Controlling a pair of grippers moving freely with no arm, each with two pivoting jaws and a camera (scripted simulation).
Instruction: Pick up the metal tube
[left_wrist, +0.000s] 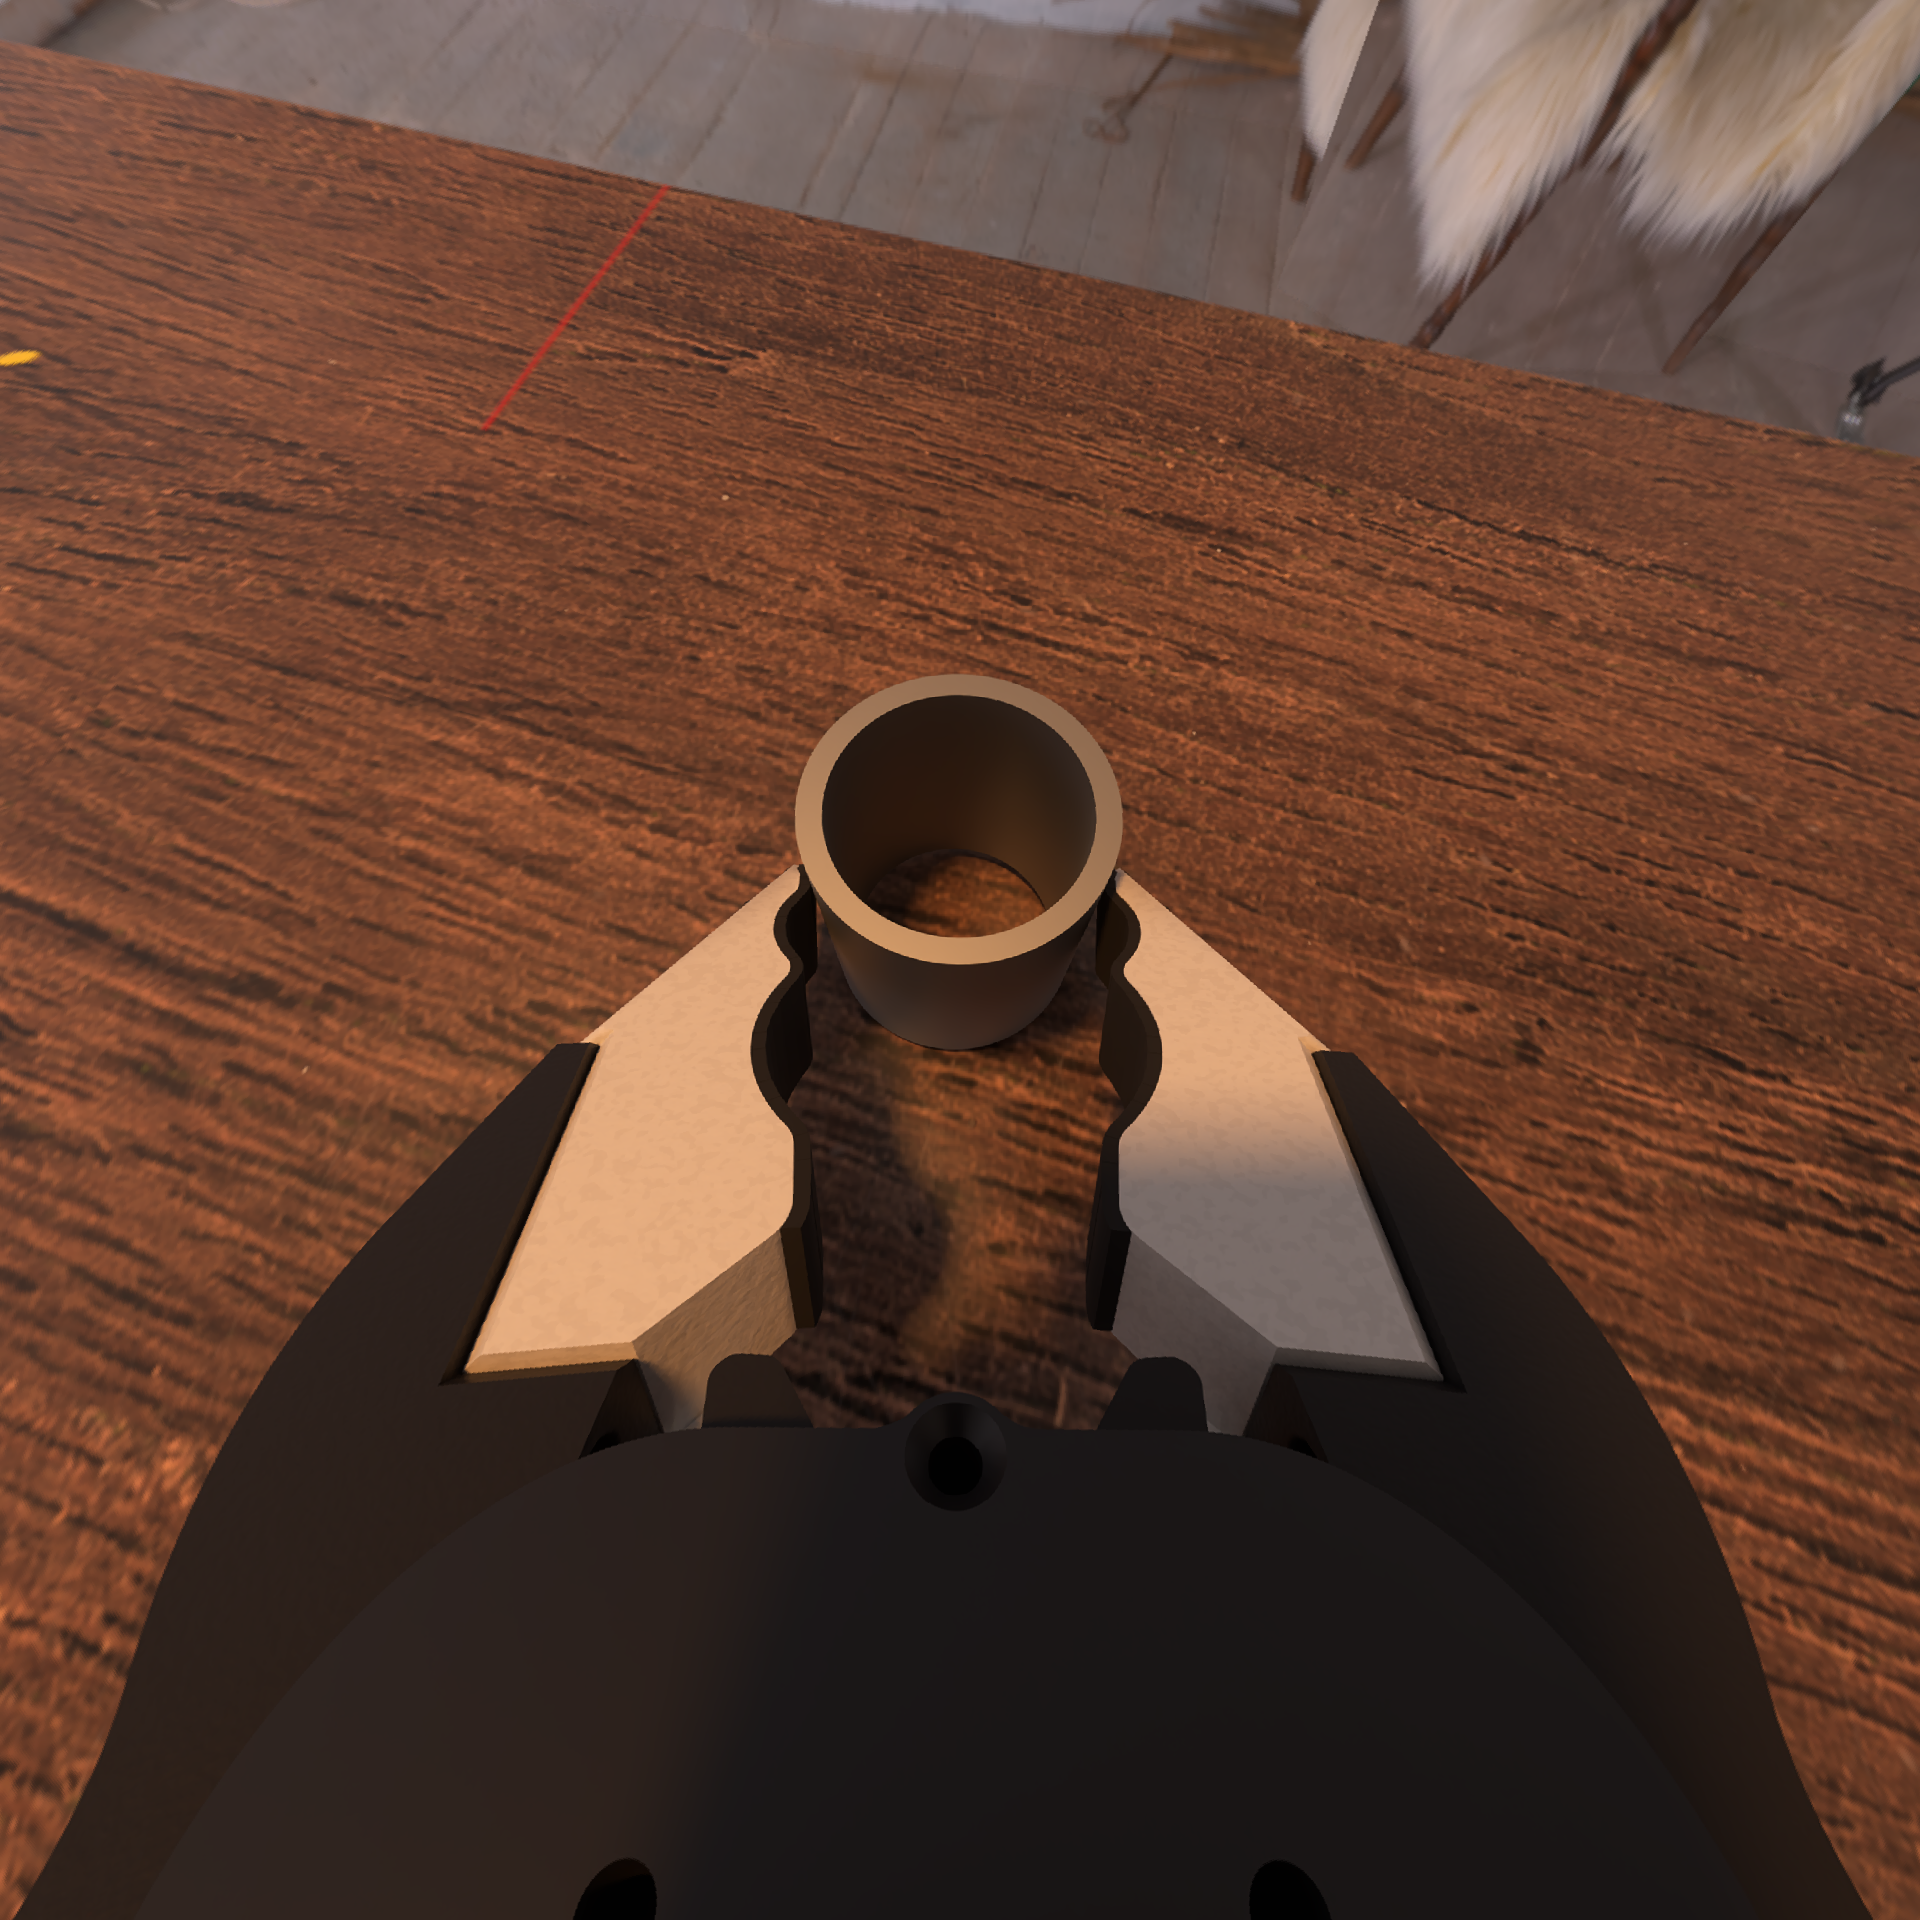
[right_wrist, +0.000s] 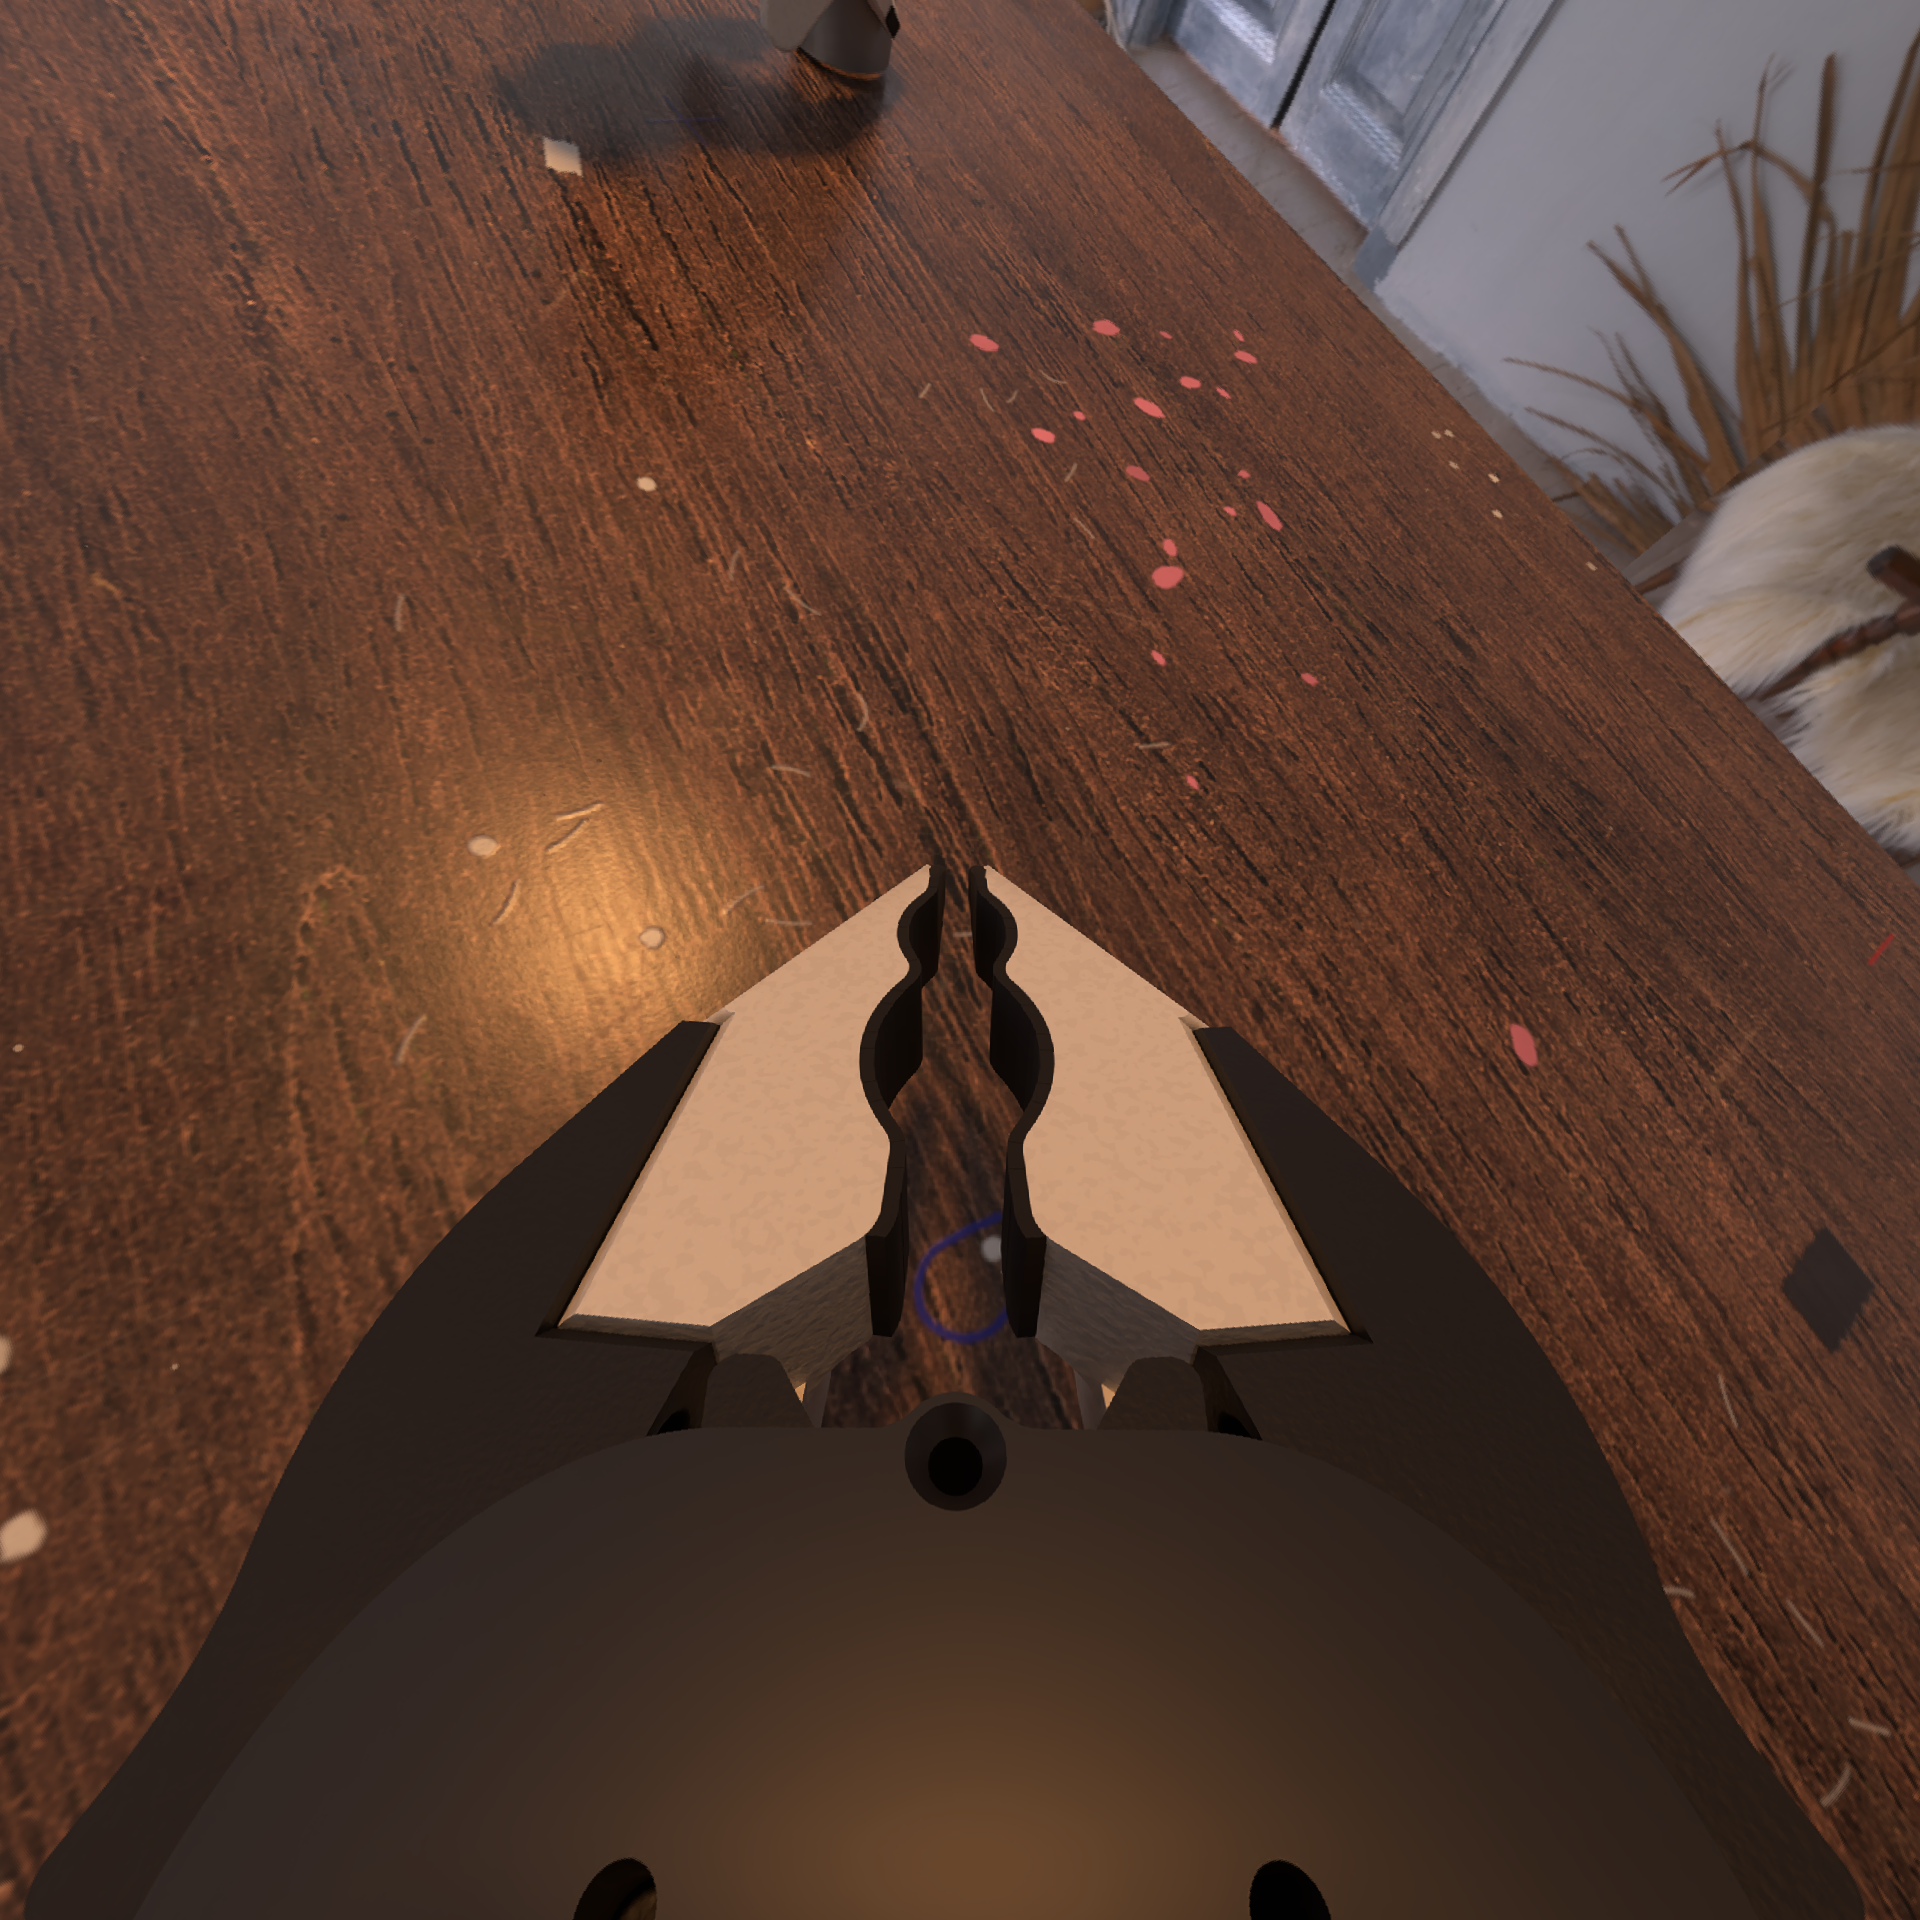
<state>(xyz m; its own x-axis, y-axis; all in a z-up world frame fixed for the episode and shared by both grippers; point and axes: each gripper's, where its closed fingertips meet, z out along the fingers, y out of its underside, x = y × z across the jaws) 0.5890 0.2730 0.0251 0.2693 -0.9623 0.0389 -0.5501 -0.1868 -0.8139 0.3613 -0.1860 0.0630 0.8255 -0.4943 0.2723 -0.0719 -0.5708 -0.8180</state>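
Note:
The metal tube (left_wrist: 951, 997) is a short, open-ended, bronze-coloured cylinder standing upright, and the wooden table (left_wrist: 416, 727) shows through its bore. My left gripper (left_wrist: 958, 883) has its two fingertips (left_wrist: 769, 925) pressed against opposite sides of the tube, just below the rim. Whether the tube's base touches the table I cannot tell. In the right wrist view the tube's lower end (right_wrist: 831, 36) shows at the top edge, over a dark shadow. My right gripper (right_wrist: 956, 883) is shut and empty, low over the table, far from the tube.
The table's far edge (left_wrist: 1351, 322) runs behind the tube, with wooden floor and fur-covered chairs (left_wrist: 1558, 125) beyond. A thin red line (left_wrist: 571, 312) marks the tabletop. Red specks (right_wrist: 1153, 416) and pale flecks dot the wood ahead of the right gripper. The table's right edge (right_wrist: 1558, 499) is close.

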